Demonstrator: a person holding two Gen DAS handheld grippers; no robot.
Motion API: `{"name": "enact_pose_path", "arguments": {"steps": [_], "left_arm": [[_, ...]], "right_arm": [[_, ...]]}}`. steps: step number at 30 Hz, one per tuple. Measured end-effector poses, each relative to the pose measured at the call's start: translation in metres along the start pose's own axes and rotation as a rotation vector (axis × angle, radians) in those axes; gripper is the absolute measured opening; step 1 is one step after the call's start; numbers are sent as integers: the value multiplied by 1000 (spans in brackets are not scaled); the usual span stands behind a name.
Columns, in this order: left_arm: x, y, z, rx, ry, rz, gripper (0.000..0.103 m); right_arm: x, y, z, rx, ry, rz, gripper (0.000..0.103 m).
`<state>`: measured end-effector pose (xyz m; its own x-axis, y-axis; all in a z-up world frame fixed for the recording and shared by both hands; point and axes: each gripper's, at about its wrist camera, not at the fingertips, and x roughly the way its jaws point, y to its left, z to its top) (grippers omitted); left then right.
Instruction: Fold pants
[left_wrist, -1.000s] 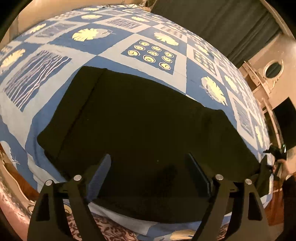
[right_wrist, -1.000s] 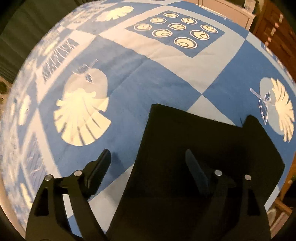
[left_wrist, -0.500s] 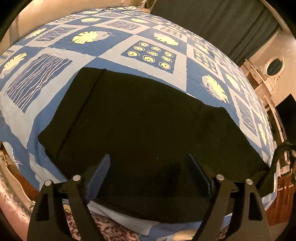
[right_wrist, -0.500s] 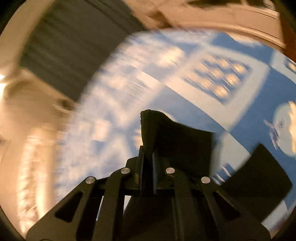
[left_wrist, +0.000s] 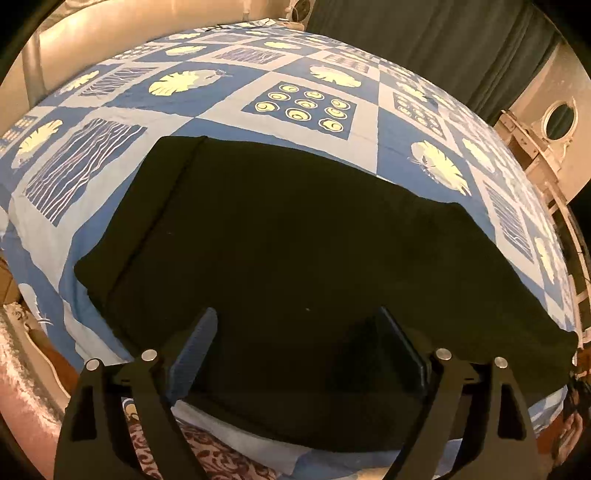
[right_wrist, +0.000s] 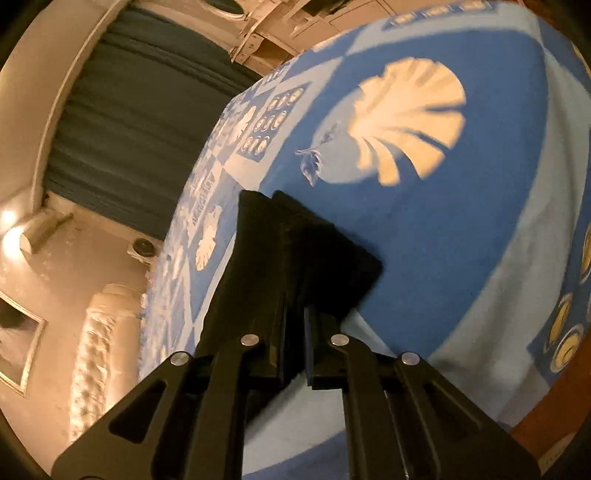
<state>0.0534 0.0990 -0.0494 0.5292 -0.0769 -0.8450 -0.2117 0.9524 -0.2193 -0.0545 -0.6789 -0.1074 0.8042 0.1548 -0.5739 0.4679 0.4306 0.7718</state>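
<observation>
The black pants (left_wrist: 295, 258) lie spread flat across the blue patterned bedspread (left_wrist: 295, 107), waistband at the left. My left gripper (left_wrist: 295, 332) is open and hovers over the pants' near edge, holding nothing. My right gripper (right_wrist: 293, 321) is shut on the leg end of the pants (right_wrist: 306, 243) and holds it lifted off the bedspread (right_wrist: 461, 240); the cloth stands up between the fingers. The pants' far right end in the left wrist view is pulled toward the bed's edge.
Dark curtains (left_wrist: 424, 44) hang behind the bed. A white dresser with a round mirror (left_wrist: 557, 118) stands at the right. A patterned rug (left_wrist: 221, 461) lies by the bed's near edge. A white upholstered bench (right_wrist: 103, 350) is beside the bed.
My right gripper has closed on the leg end of the pants and lifted it, swinging upward. My left gripper has stayed open in about the same place.
</observation>
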Motion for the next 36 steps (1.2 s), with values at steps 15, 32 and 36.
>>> {"name": "enact_pose_path", "arguments": {"steps": [15,32,36], "left_arm": [[-4,-8,-5,-46,-25,-12,87],[-15,-15,-5,3,-65,-27,87],[-21,-36,-6,95,-104,-26,87]], "right_arm": [[9,-19,9,213,-77,129,11],[-38,63,7,-224,-72,-156,29],[13,133,-30,-548,223,4,33]]}}
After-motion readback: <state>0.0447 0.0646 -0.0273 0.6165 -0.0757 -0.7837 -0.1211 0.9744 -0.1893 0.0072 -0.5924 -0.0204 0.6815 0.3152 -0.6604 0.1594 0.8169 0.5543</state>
